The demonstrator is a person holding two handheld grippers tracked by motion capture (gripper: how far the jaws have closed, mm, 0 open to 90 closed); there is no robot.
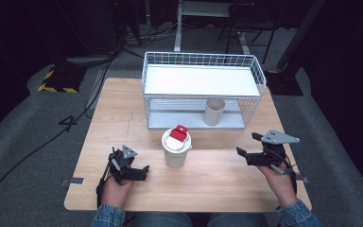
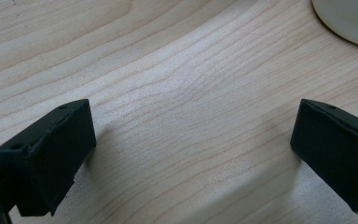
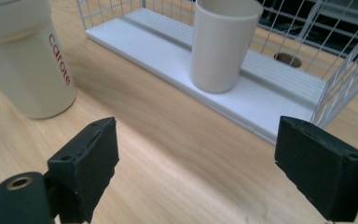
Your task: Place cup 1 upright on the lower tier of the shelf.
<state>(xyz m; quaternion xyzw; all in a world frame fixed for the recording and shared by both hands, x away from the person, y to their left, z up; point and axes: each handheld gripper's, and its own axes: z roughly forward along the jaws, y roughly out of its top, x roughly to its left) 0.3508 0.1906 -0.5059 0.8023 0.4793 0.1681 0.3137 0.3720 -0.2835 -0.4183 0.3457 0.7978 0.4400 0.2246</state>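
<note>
Right gripper (image 1: 247,145): held just above the table at the right, aimed toward the middle; jaws stand apart with nothing between them; in the right gripper view (image 3: 193,154) only bare wood lies between the pads
Left gripper (image 1: 142,169): low at the near left, jaws wide apart and empty; in the left gripper view (image 2: 191,154) the table grain runs between them and a curve of the cream mug's base shows at the top right corner
Lidded mug (image 1: 176,147): cream travel mug with a red flip tab on its white lid and red lettering on its side (image 3: 25,60); upright at the middle of the table (image 1: 123,109), between the two grippers and touched by neither
Open cup (image 1: 214,111): plain beige cup without a lid, upright on the lower shelf of the wire rack (image 1: 253,71); seen close in the right gripper view (image 3: 221,42), standing on the white shelf board
Progress, as a judgement: nothing is gripped; one cup already stands in the rack, the lidded mug is outside it on the table
Left to do, probably: close a gripper on the lidded mug and carry it to the rack; neither jaw pair is around it yet
</note>
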